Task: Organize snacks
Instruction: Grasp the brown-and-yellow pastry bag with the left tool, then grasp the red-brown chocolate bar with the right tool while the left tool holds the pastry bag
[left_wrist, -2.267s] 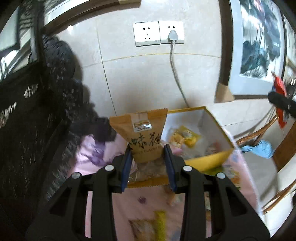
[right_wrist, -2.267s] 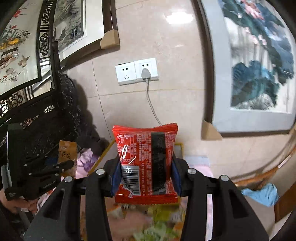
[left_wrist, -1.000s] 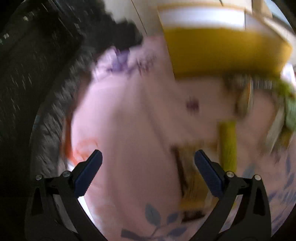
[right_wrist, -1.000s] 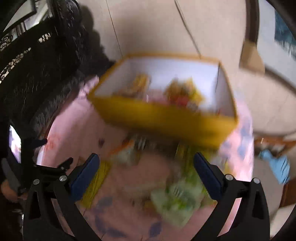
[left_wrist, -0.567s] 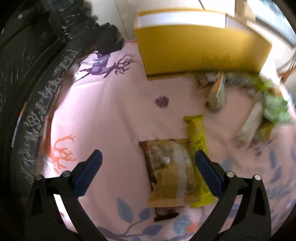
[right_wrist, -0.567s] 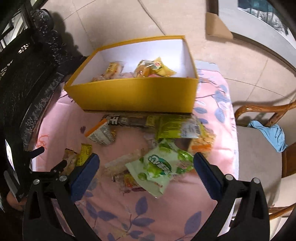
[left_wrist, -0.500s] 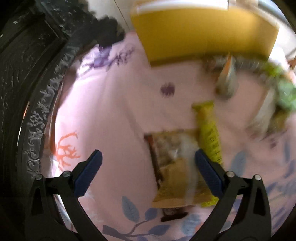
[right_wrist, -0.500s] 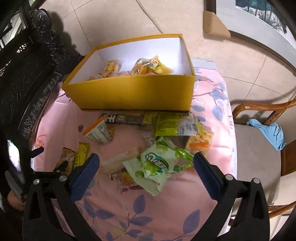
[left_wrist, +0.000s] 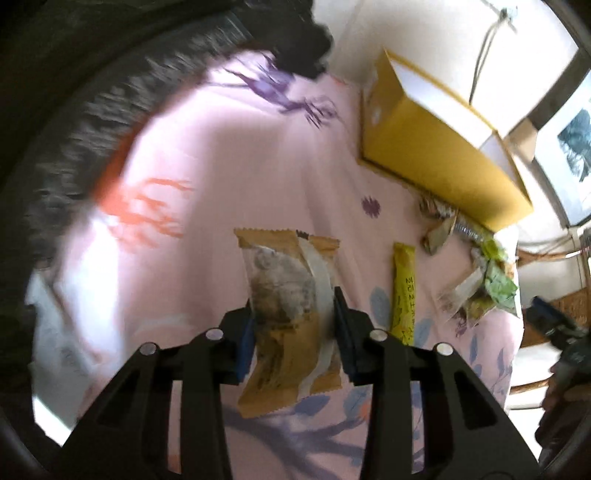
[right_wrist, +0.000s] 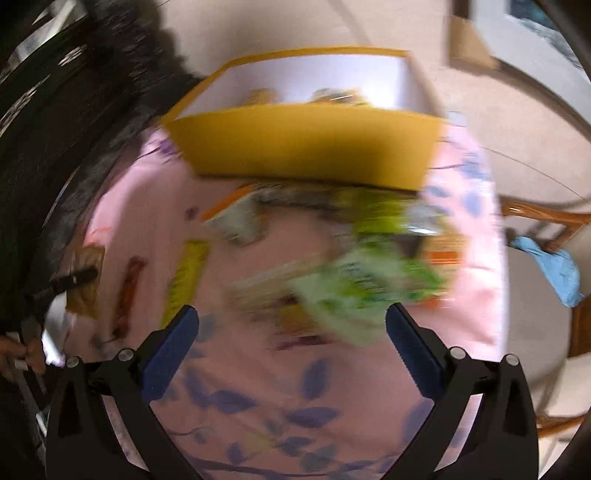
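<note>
My left gripper (left_wrist: 293, 334) is shut on a tan snack packet with a clear window (left_wrist: 286, 295), just above the pink cloth. A yellow stick packet (left_wrist: 403, 291) lies right of it. The yellow box (left_wrist: 436, 162) with white inside stands at the back right, and shows with several snacks in it in the right wrist view (right_wrist: 306, 144). My right gripper (right_wrist: 291, 354) is open and empty above a blurred heap of green and mixed packets (right_wrist: 354, 273). The left gripper with its packet (right_wrist: 79, 284) shows at the far left there.
A pink flowered tablecloth (left_wrist: 221, 155) covers the table. A dark carved screen (right_wrist: 55, 92) borders its left side. A wooden chair with a blue cloth (right_wrist: 554, 266) stands to the right. More loose packets (left_wrist: 487, 288) lie in front of the box.
My left gripper has dropped its earlier packet, come down to the cloth and shut on the tan packet. My right gripper has let go of the red packet and now hangs open over the heap.
</note>
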